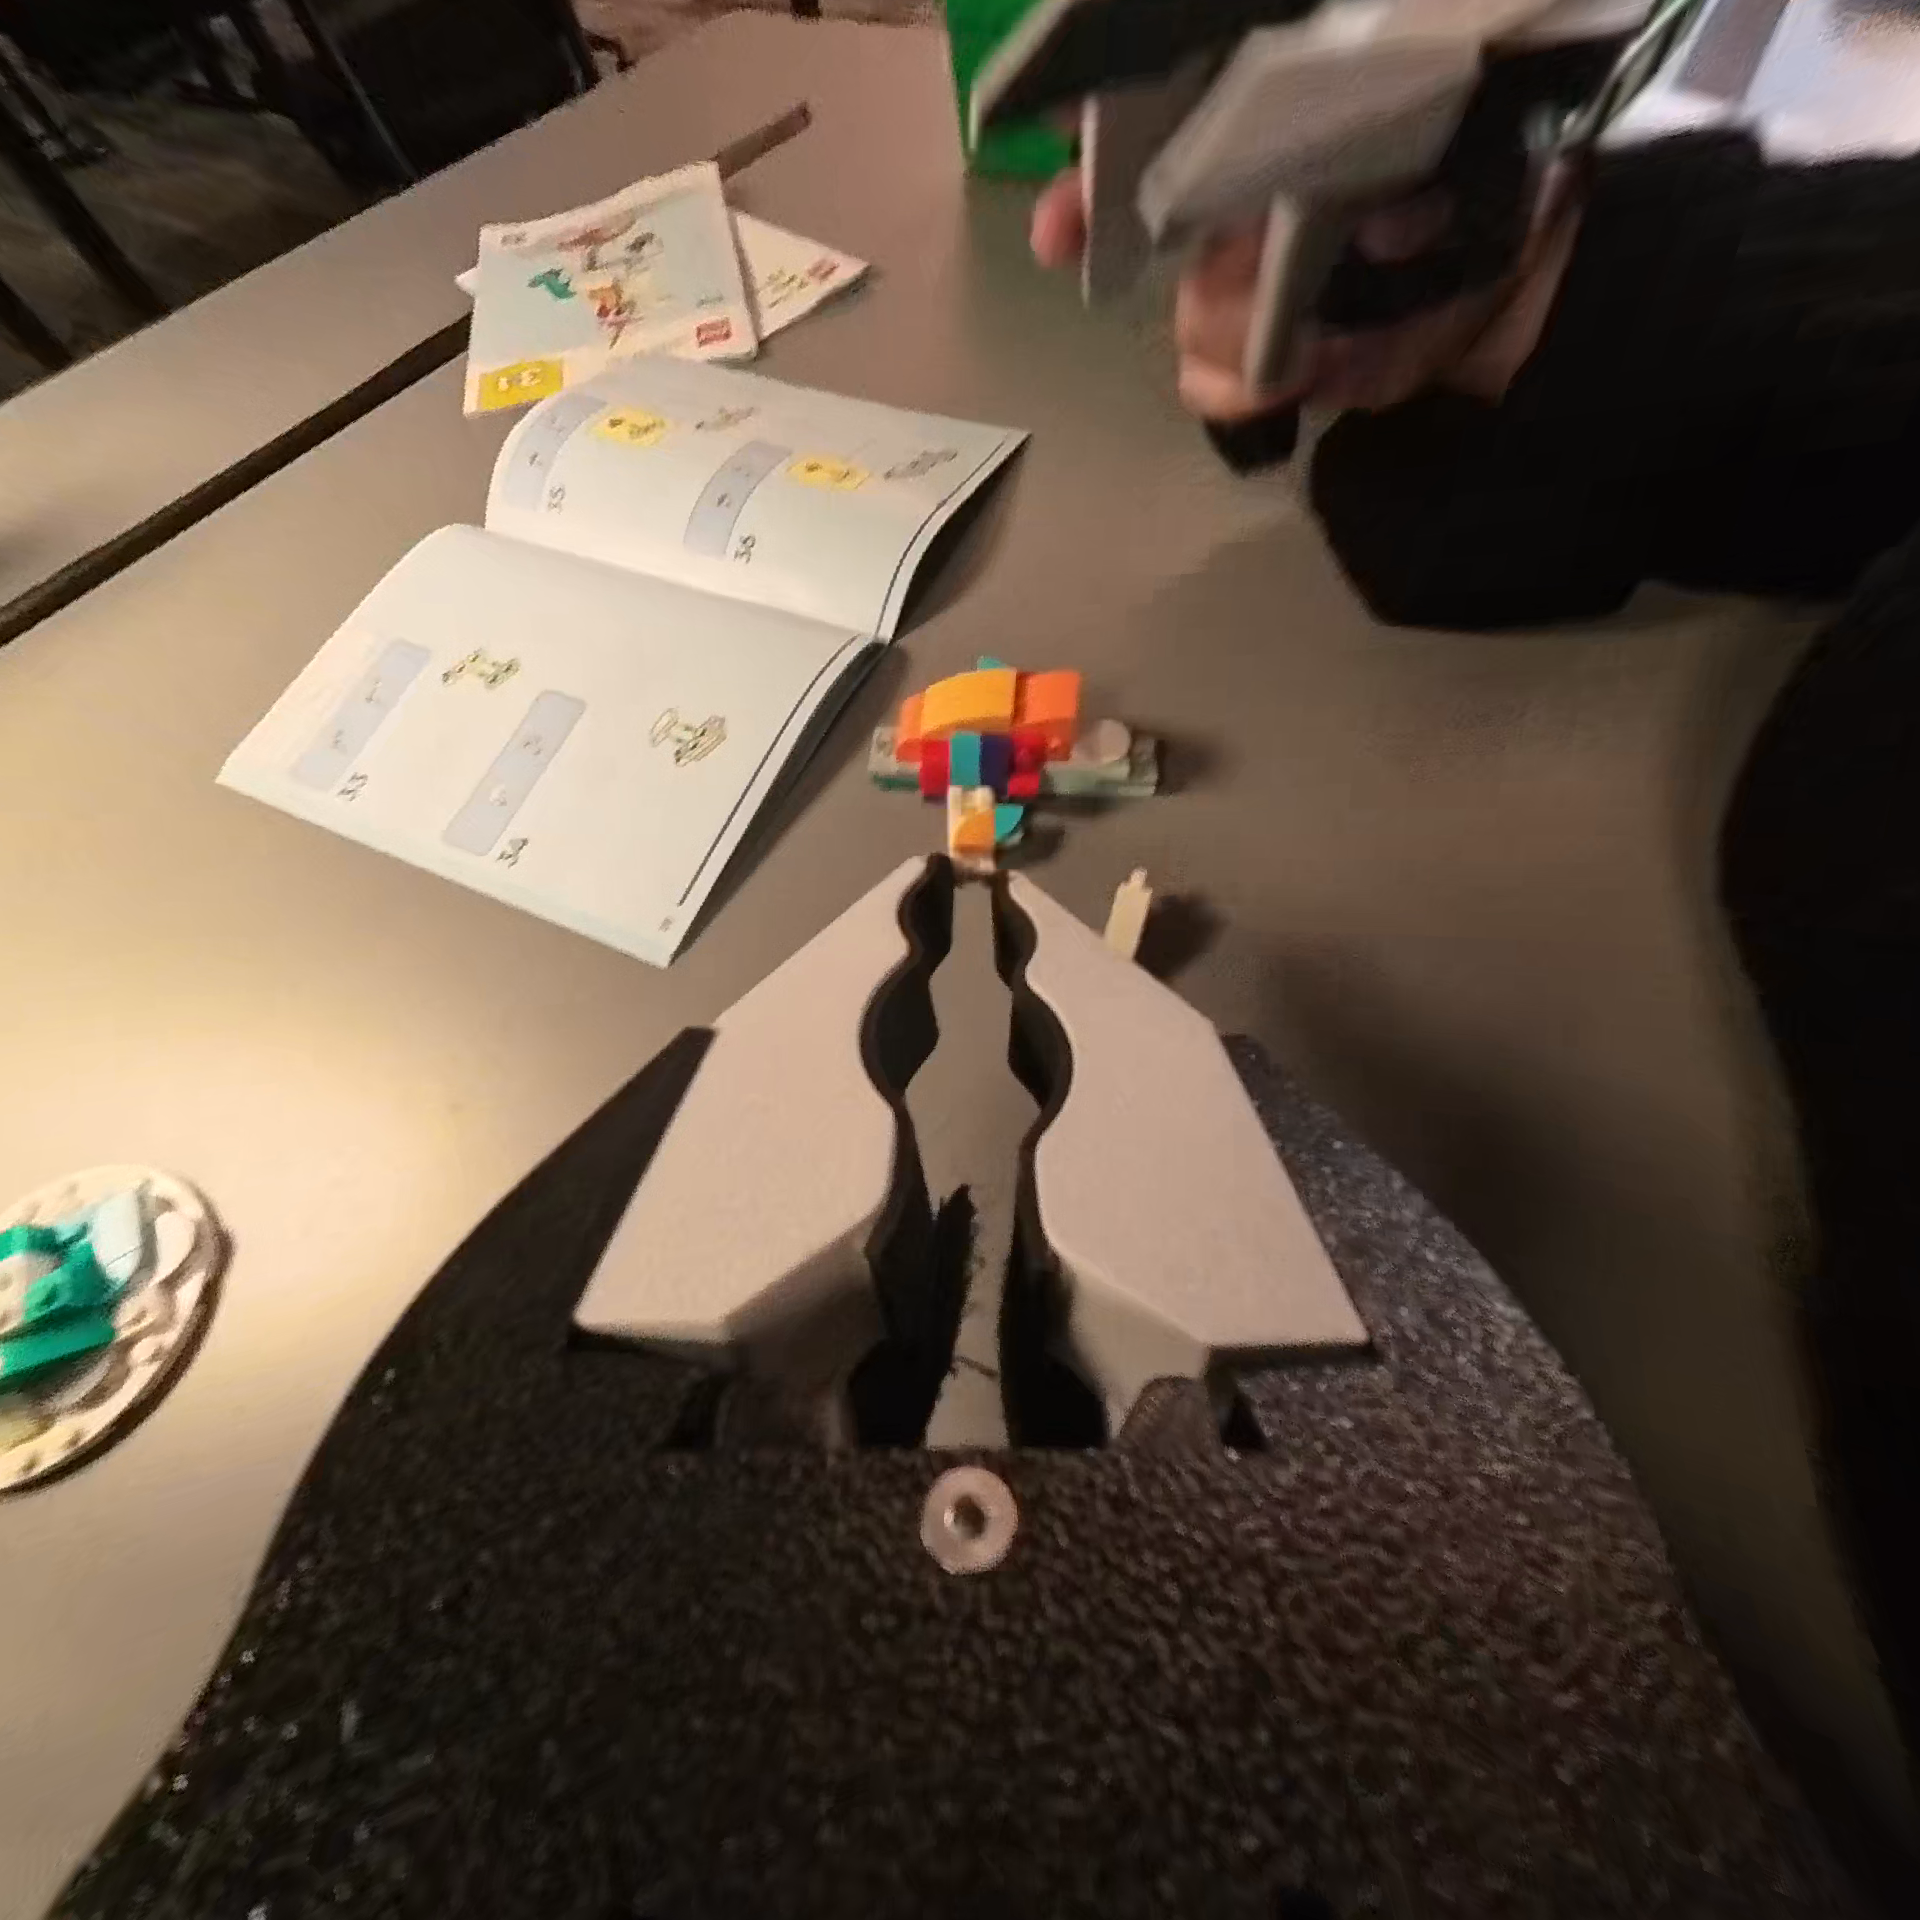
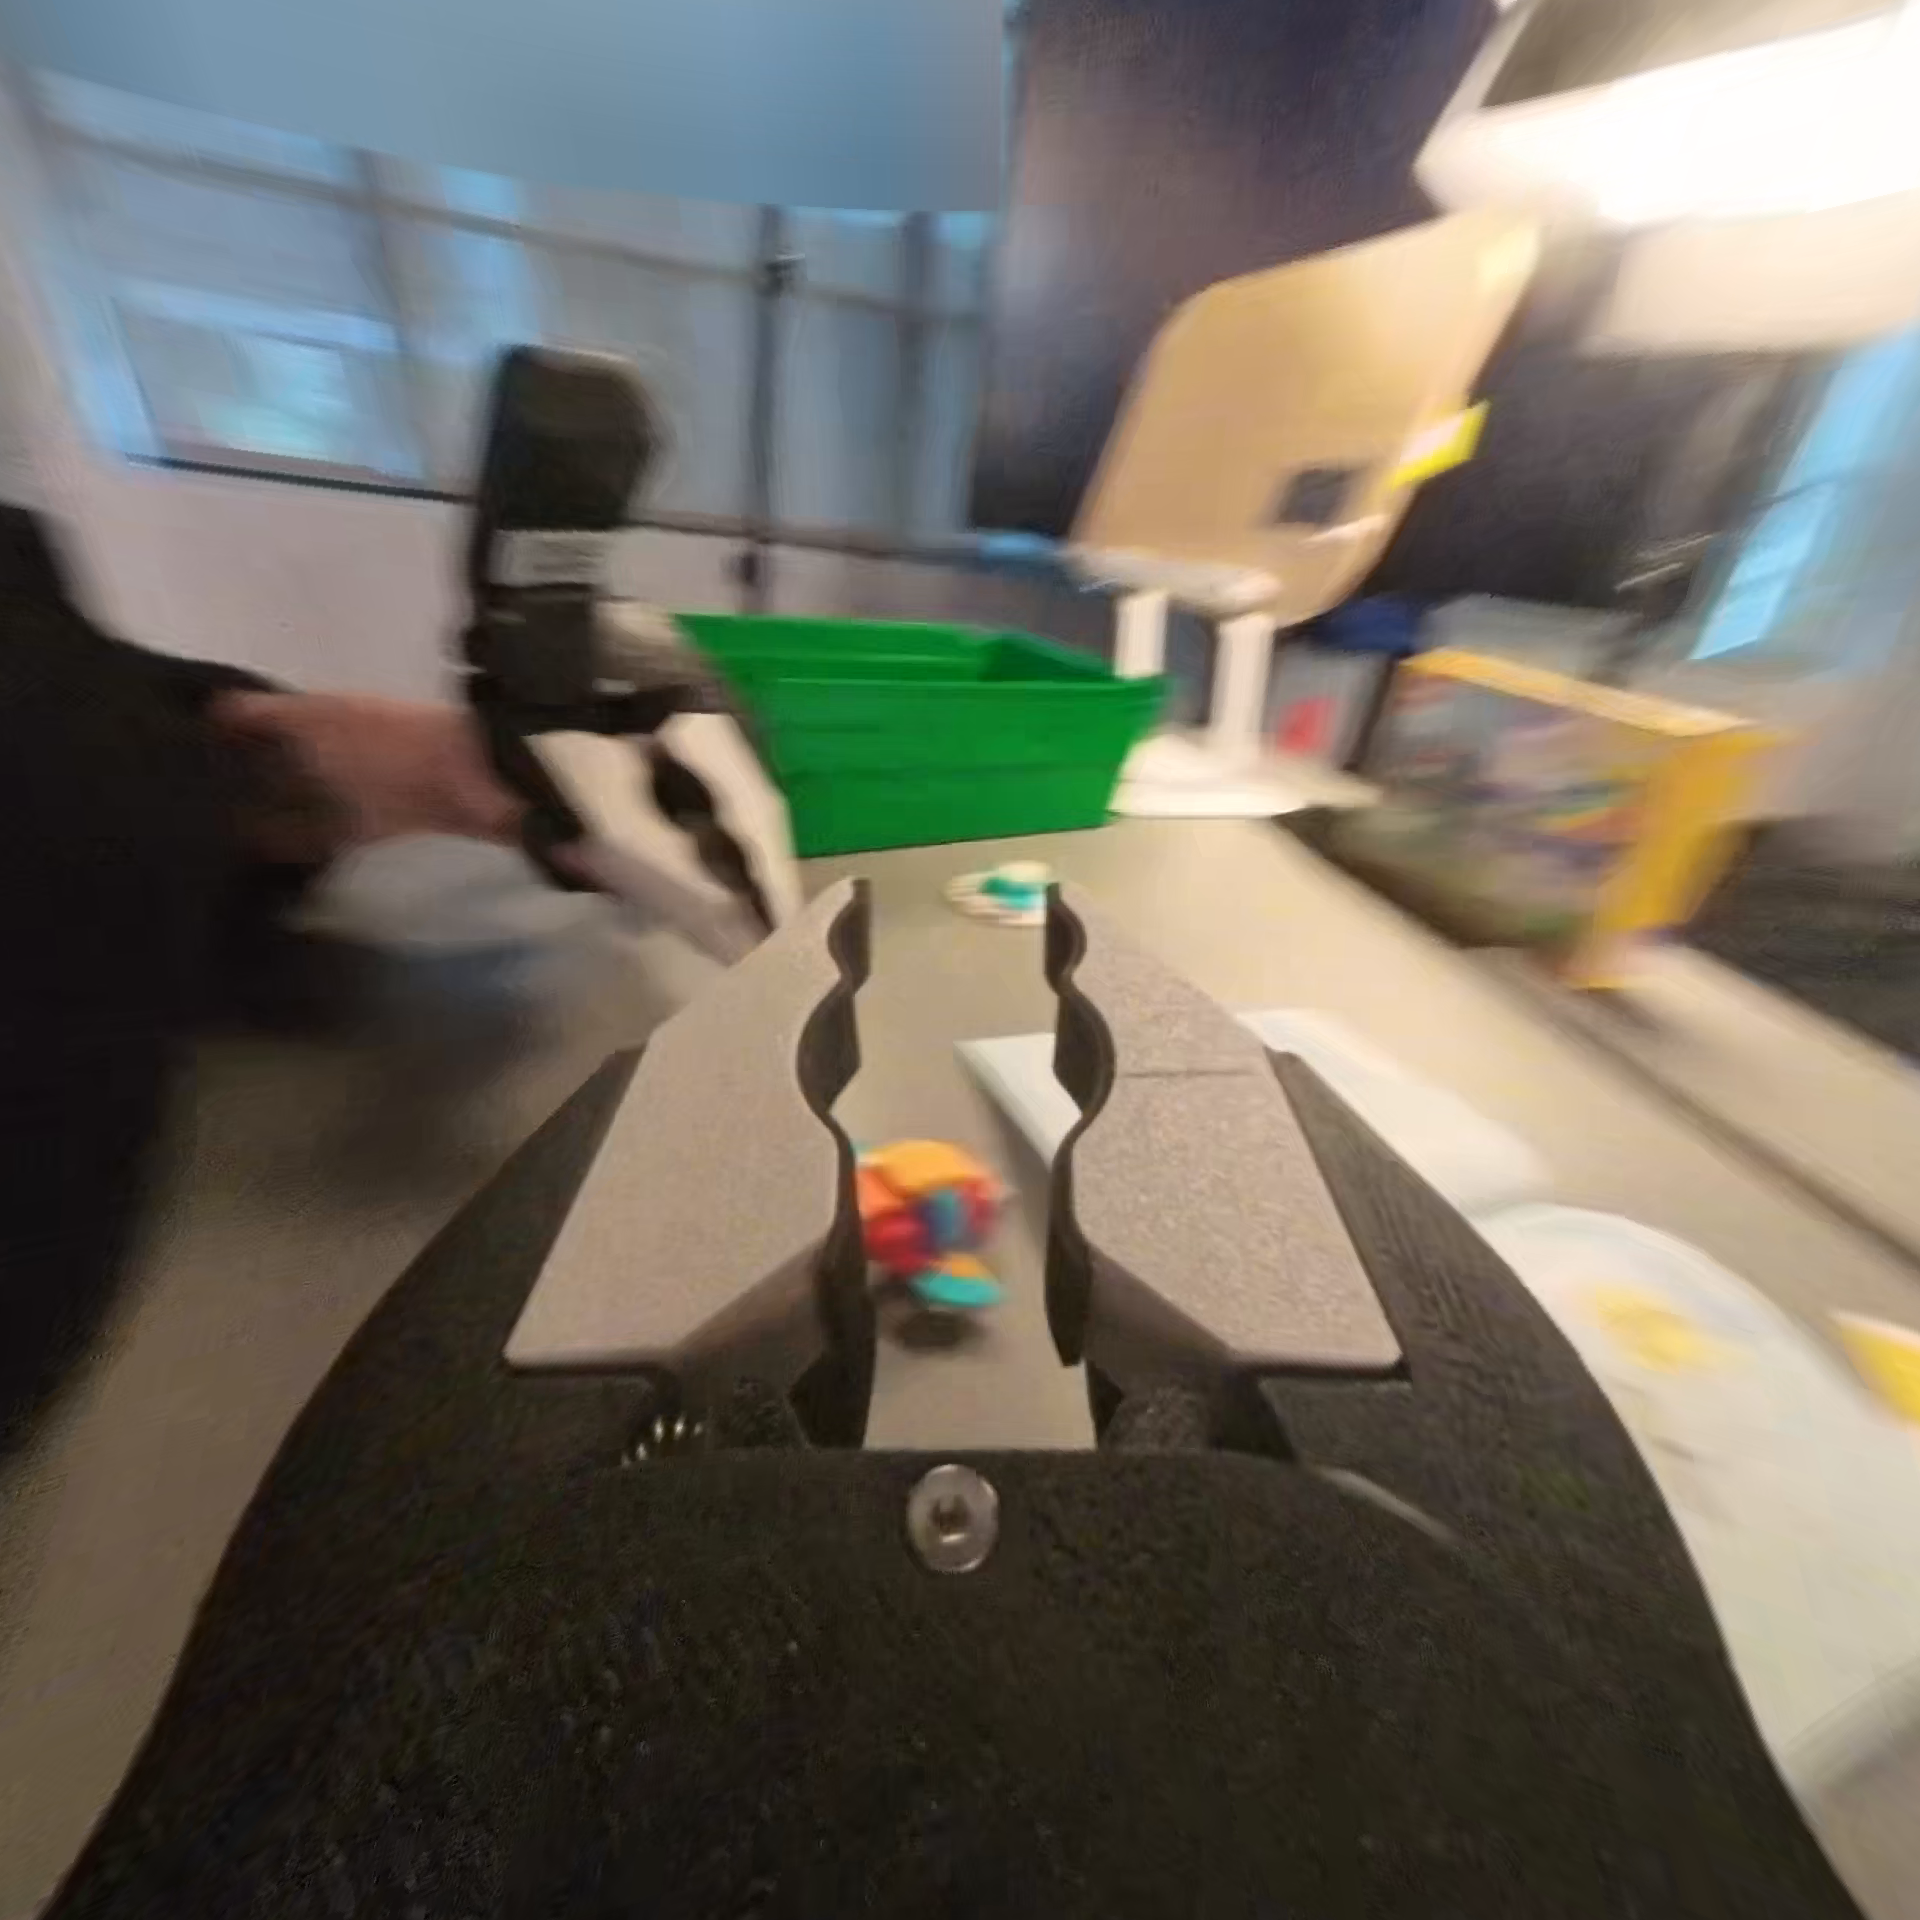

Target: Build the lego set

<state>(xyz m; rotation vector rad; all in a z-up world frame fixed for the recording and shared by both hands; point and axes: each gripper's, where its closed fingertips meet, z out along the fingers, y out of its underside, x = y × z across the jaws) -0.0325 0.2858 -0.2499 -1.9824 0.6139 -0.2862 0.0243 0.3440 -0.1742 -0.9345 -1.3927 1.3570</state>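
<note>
A small lego model (image 1: 992, 732) of orange, red, teal and grey bricks lies on the grey table (image 1: 312, 1039). My left gripper (image 1: 971, 875) is nearly closed, and its tips pinch a small cream and orange piece (image 1: 971, 826) that juts from the model's near side. My right gripper (image 2: 956, 904) is open and empty above the table. The blurred model (image 2: 925, 1216) shows between its fingers. The right gripper also shows blurred in the left wrist view (image 1: 1174, 281), held in a hand high at the upper right. The left gripper also shows in the right wrist view (image 2: 665, 831).
An open instruction booklet (image 1: 623, 644) lies left of the model, with leaflets (image 1: 623, 281) behind it. A loose cream piece (image 1: 1127, 914) stands by my left gripper. A round white plate with teal bricks (image 1: 83, 1320) sits at the left. A green bin (image 2: 935, 738) and a yellow box (image 2: 1558, 810) stand farther back. There is about 12 centimetres between the tips of the two grippers.
</note>
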